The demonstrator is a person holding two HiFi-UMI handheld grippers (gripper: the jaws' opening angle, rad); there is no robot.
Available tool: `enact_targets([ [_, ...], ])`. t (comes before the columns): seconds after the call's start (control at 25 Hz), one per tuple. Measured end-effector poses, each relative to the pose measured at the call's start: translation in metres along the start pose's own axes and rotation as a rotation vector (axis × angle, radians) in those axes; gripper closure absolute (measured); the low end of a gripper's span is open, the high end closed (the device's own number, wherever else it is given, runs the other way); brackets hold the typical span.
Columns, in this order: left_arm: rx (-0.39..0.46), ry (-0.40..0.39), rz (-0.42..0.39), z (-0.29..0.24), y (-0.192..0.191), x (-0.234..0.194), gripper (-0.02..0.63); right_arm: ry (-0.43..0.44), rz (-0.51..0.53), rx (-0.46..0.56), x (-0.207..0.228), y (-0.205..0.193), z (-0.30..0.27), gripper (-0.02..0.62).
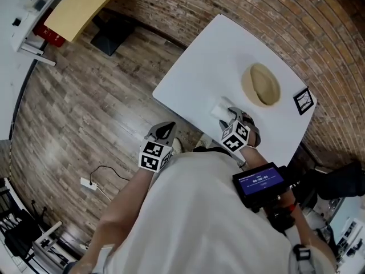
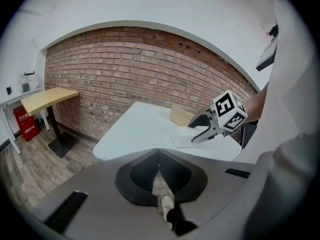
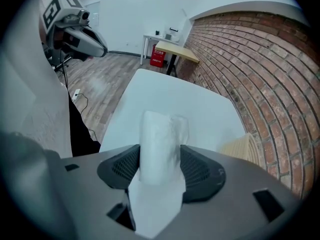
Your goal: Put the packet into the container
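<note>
Right tongs (image 3: 159, 160) clamped on white packet (image 3: 160, 134), left tongs (image 2: 158, 159) closed, empty

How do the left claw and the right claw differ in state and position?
The left claw is shut and empty; the right claw grips the white packet. The left claw hangs beside the table, over floor; the right claw is above the table. Both carry marker cubes.
</note>
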State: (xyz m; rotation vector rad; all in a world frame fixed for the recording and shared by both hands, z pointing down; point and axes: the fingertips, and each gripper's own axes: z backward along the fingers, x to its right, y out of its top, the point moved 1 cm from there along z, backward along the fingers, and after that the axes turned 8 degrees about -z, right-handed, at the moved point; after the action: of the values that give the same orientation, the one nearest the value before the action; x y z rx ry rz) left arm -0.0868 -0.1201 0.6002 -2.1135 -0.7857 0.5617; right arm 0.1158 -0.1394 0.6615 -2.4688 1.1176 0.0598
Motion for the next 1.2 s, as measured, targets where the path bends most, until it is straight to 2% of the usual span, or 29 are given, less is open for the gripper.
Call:
enact_targets([
  [0.28,-0.01,-0.067,-0.051,-0.008,0.003,0.013,0.597,-0.028,-0.056,0.031,-0.002,-0.005,0.019,0.342],
  [0.72,-0.014,-0.178,-0.141,-0.043,0.027,0.039,0.597,-0.071,-0.138,0.058,0.015,-0.03,0.045,0.345],
  [1.2,-0.009,-0.26,-0.18,-0.078,0.046,0.063,0.597,-0.19,-0.19,0.13,0.064,-0.034,0.079,0.35],
])
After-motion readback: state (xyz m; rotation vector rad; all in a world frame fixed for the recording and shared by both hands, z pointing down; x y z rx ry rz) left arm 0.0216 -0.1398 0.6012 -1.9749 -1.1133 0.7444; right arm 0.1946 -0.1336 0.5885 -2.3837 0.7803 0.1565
